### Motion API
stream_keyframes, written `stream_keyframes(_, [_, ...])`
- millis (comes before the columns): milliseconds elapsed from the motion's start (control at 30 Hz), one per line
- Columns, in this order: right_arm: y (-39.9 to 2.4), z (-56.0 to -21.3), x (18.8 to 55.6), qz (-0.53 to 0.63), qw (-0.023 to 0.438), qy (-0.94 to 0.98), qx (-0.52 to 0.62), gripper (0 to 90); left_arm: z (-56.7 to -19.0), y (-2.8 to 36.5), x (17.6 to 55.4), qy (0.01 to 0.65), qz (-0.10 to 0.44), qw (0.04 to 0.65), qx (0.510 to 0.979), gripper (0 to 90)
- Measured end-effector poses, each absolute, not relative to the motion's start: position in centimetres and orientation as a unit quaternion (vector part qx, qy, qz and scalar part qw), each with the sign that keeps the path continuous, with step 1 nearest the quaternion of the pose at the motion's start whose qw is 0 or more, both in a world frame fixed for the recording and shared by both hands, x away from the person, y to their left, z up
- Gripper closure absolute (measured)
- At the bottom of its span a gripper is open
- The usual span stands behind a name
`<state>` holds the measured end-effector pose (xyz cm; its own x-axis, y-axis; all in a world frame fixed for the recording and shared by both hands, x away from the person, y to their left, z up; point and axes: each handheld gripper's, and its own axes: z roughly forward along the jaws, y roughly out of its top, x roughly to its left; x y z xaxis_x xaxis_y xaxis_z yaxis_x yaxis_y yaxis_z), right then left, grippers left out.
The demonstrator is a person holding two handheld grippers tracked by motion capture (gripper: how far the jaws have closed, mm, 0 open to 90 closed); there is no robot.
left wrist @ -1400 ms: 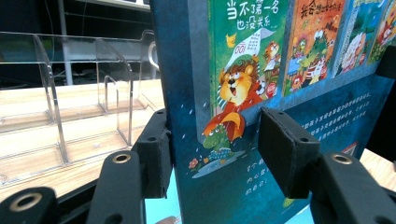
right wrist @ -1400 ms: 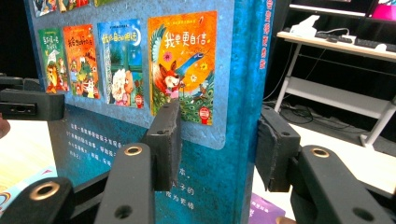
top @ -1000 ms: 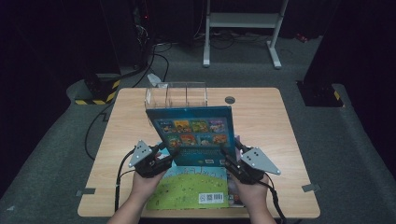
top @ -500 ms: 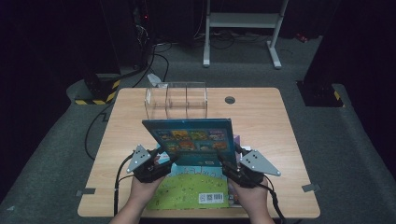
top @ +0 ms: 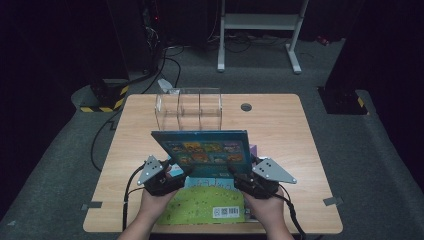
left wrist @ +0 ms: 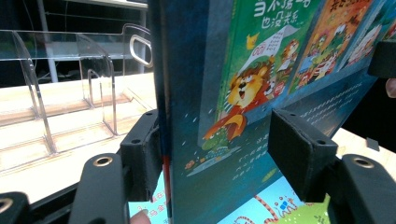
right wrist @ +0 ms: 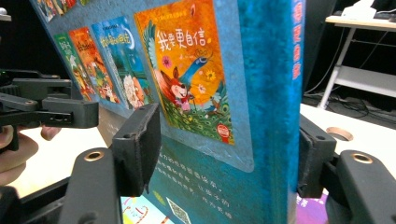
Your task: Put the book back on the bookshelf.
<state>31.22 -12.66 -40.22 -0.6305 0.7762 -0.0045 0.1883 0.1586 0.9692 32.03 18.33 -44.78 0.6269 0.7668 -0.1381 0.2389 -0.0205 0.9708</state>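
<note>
Two hand-held grippers — left (top: 176,172), right (top: 239,176) — jaws just widening, bracket the blue book (top: 207,150).

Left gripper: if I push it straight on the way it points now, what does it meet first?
The blue book already stands between the jaws of the left gripper, which have just been opening, so its lower edge would likely meet the gripper first. Beyond and to the side stands the clear acrylic organizer; depth is hard to judge.
</note>
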Motion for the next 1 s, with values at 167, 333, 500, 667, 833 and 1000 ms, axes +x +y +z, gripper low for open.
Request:
stream_keyframes(167, [-13.39,-40.31,31.05,0.568,0.243,0.715,0.327,47.4,-44.91,18.85,32.49,0.379,0.209,0.595,0.678,34.1])
stream_keyframes(333, [-13.57,-40.48,30.96,0.572,0.237,0.717,0.321,49.7,-44.88,18.7,32.52,0.378,0.212,0.592,0.68,32.1])
stream_keyframes(500, [-13.52,-40.38,30.99,0.562,0.234,0.726,0.318,48.3,-44.82,18.64,32.51,0.379,0.205,0.591,0.682,30.9])
stream_keyframes(667, [-12.68,-40.47,30.97,0.546,0.247,0.739,0.308,45.7,-44.74,18.46,32.47,0.381,0.205,0.589,0.683,29.2])
stream_keyframes(833, [-12.71,-40.5,31.01,0.553,0.242,0.741,0.293,53.0,-44.82,18.56,32.67,0.385,0.203,0.591,0.679,28.5])
stream_keyframes(1000, [-12.98,-40.52,30.97,0.56,0.231,0.74,0.291,56.5,-44.9,19.02,32.88,0.388,0.202,0.591,0.678,30.4])
